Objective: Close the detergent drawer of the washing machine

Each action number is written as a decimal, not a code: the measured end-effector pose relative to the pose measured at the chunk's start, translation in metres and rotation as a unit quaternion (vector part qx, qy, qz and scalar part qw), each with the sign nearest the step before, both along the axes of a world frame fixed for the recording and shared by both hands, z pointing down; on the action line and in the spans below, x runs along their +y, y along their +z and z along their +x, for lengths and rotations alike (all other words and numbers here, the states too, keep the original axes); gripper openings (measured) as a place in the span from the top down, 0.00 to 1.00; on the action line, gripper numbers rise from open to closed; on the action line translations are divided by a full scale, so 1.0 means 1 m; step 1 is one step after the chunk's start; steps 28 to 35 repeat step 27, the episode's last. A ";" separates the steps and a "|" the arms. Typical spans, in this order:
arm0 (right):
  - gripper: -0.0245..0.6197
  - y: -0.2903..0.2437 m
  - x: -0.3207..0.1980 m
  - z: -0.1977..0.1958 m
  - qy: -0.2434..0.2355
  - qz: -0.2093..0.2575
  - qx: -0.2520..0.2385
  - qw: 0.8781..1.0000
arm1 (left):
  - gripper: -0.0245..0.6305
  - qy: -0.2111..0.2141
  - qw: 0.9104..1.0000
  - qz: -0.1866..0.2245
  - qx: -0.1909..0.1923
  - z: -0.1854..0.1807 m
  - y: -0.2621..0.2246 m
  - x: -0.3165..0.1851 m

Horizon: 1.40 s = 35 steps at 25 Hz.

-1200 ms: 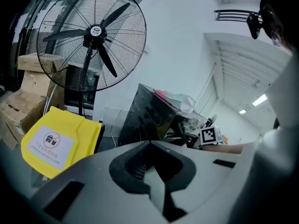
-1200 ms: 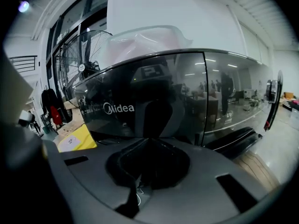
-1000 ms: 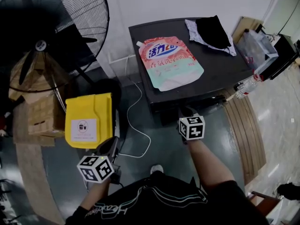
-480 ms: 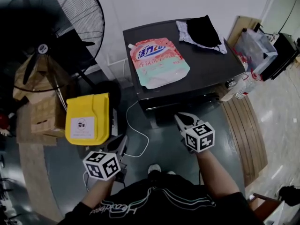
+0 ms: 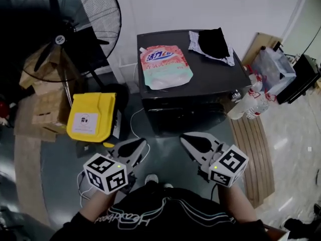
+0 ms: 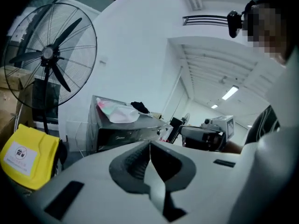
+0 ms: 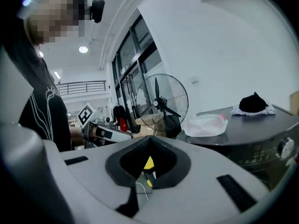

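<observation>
Pale grey left gripper (image 5: 144, 144) and right gripper (image 5: 183, 138) hang low by the person's body, each clenched tip to tip on nothing. Beyond them, apart from both, stands the dark washing machine (image 5: 190, 112). Its detergent drawer cannot be told apart on the front panel. On top lie a pink pouch (image 5: 164, 67) and, farther back, clothes (image 5: 211, 43). A yellow bag (image 5: 90, 117) sits to the left.

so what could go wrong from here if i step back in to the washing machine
The white cable loops over the floor between the shoe and the washing machine, so a step forward could snag it. The detergent pouch lies loose on the machine's top, toward the front edge; a hard shove on the front might shift it.
</observation>
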State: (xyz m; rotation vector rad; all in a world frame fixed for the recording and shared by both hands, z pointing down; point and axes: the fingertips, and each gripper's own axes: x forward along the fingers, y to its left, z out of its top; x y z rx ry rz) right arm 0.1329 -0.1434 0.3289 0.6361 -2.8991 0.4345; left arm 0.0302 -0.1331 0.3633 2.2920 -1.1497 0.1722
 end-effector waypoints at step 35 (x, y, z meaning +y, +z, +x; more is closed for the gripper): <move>0.92 -0.059 0.051 0.049 -0.002 0.027 -0.075 0.997 | 0.92 0.040 0.994 0.103 -0.007 0.067 -0.086 0.050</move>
